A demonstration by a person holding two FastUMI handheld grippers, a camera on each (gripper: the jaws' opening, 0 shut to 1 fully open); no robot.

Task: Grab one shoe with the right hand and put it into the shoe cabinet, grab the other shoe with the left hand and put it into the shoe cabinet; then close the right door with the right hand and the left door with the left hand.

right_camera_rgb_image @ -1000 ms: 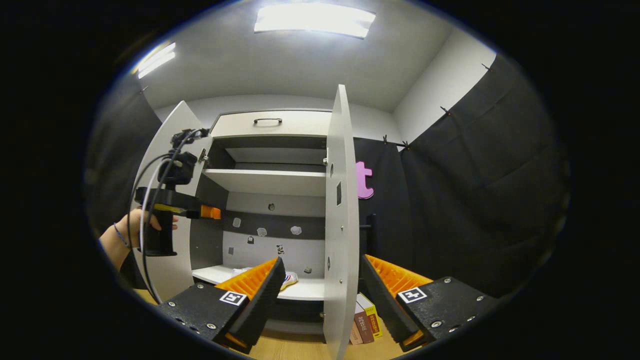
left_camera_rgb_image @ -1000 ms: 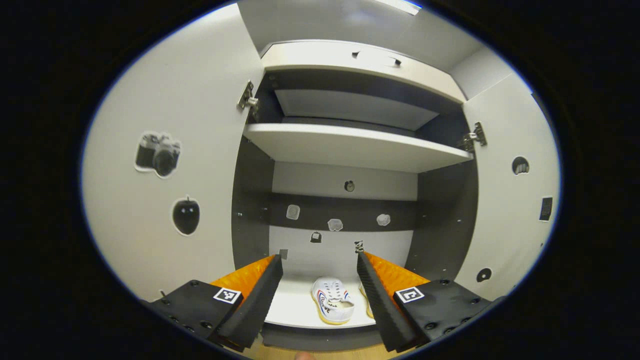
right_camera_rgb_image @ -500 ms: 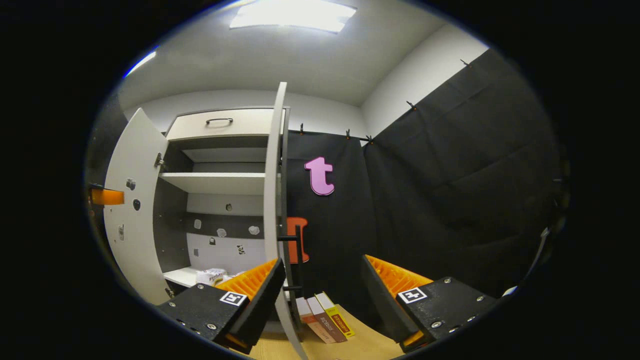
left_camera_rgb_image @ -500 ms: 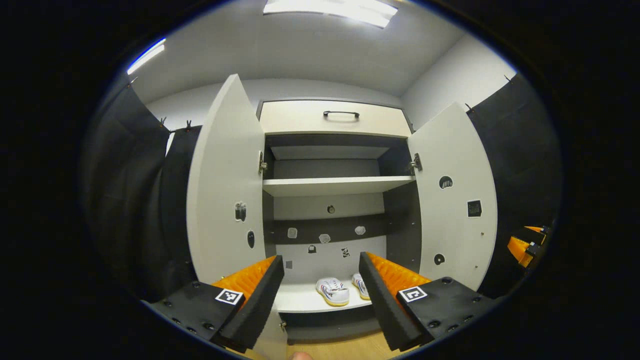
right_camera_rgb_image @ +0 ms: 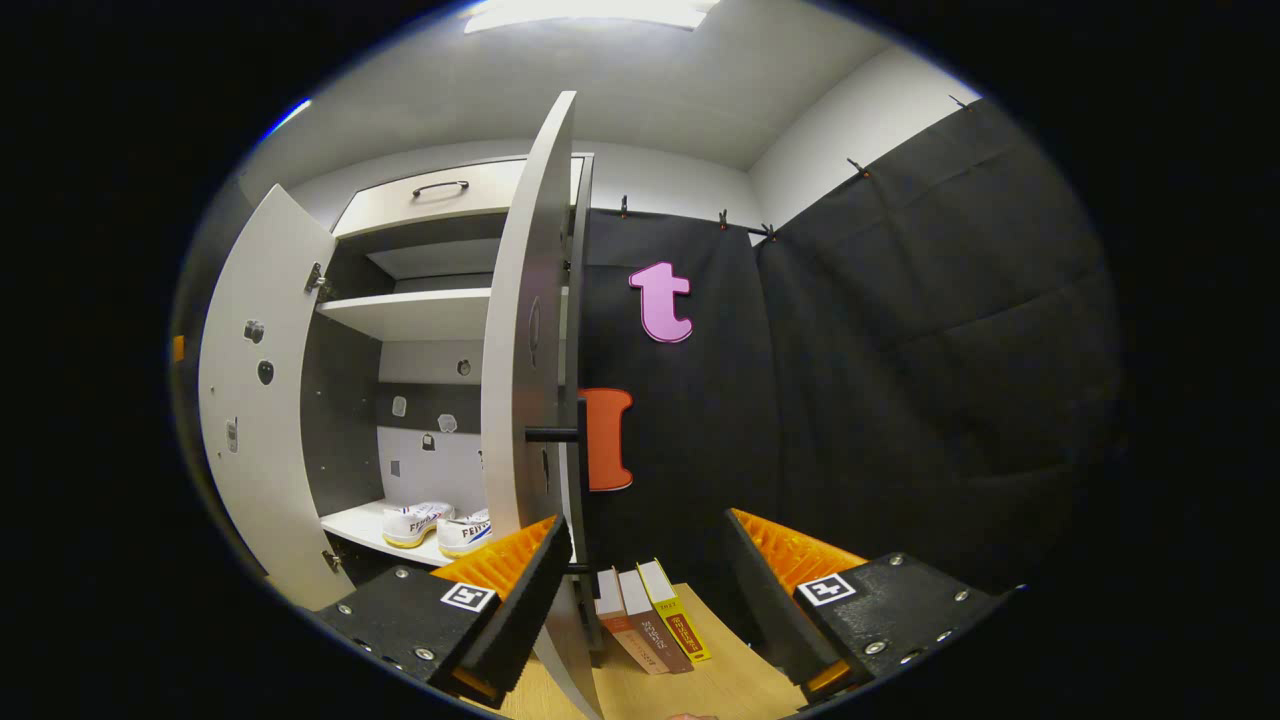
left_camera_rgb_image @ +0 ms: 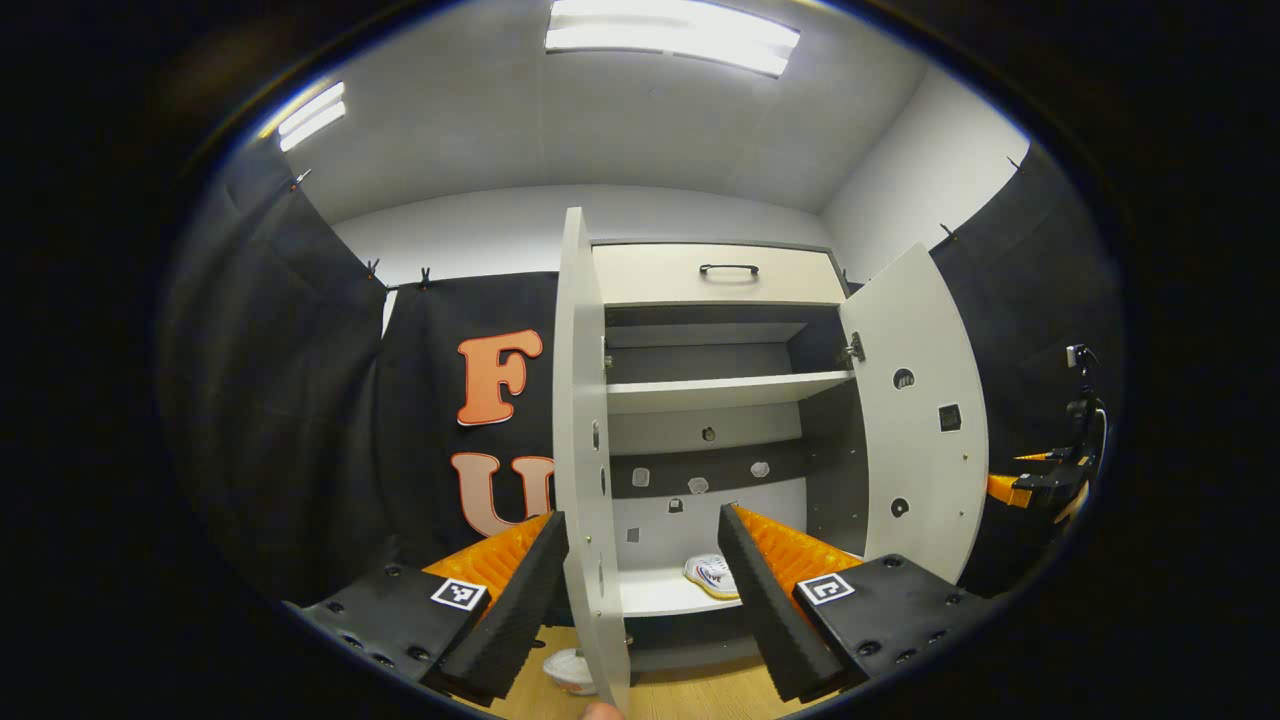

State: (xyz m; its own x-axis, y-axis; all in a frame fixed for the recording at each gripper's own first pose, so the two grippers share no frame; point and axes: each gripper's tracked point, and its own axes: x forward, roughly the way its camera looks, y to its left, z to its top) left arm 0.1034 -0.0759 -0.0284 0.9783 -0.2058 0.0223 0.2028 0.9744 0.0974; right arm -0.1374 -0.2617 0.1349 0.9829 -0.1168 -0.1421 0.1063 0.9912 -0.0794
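Pair of white canvas shoes with yellow soles found side by side on the bottom shelf of the pale grey, dark-lined shoe cabinet; placement judged complete. Both doors open: right door edge-on beside the right gripper, left door edge-on between the fingers of the left gripper, contact not discernible. Jaws of both spread wide, holding nothing. Remaining: closing both doors. Compared with a second ago: both grippers drawn back from the cabinet interior and swung outward to the door edges.
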